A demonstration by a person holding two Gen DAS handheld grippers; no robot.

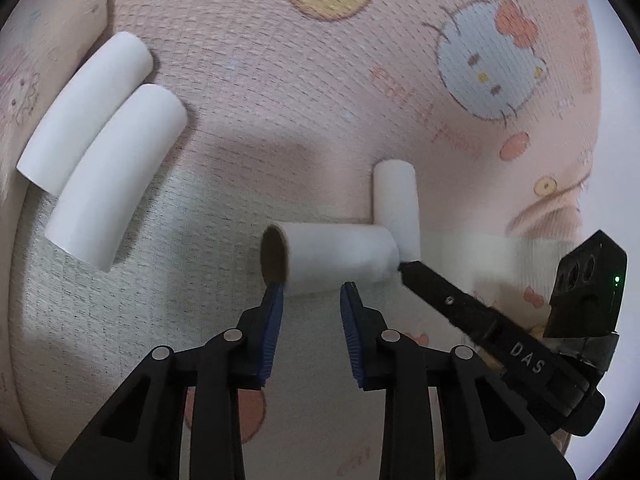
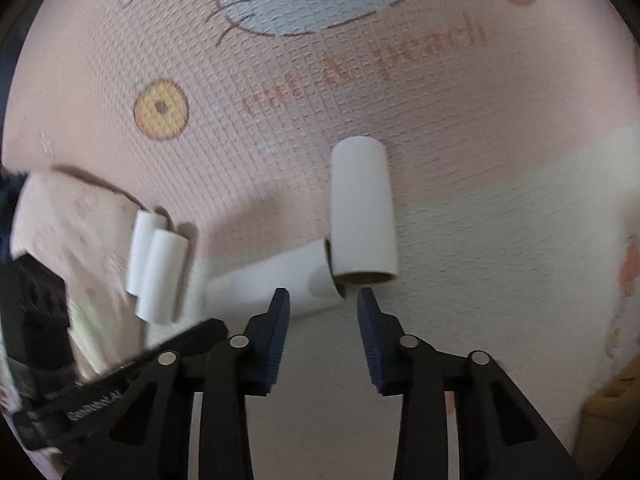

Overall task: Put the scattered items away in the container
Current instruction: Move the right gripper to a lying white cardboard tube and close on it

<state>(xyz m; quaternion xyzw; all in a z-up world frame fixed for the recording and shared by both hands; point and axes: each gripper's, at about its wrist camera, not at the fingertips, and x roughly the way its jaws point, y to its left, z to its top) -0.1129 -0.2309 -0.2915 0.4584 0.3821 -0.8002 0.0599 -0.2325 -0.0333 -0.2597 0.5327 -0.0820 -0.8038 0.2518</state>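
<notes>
Several white cardboard tubes lie on a pink cartoon-print cloth. In the left wrist view my left gripper [image 1: 312, 286] is open, its blue pads just in front of a tube lying crosswise [image 1: 332, 258]. A second tube [image 1: 396, 204] butts against its right end. Two more tubes [image 1: 116, 176] lie side by side at the far left. The right gripper's finger [image 1: 444, 300] comes in from the right. In the right wrist view my right gripper [image 2: 323, 294] is open and empty, just short of an upright-pointing tube [image 2: 362, 208] and the crosswise tube [image 2: 272, 284]. The pair of tubes [image 2: 158, 266] lies to the left.
The cloth [image 1: 320, 100] is printed with a cat face and orange circles. The left gripper's body [image 2: 36, 320] shows at the left edge of the right wrist view. A yellowish object [image 2: 612, 412] sits at the lower right edge. No container is in view.
</notes>
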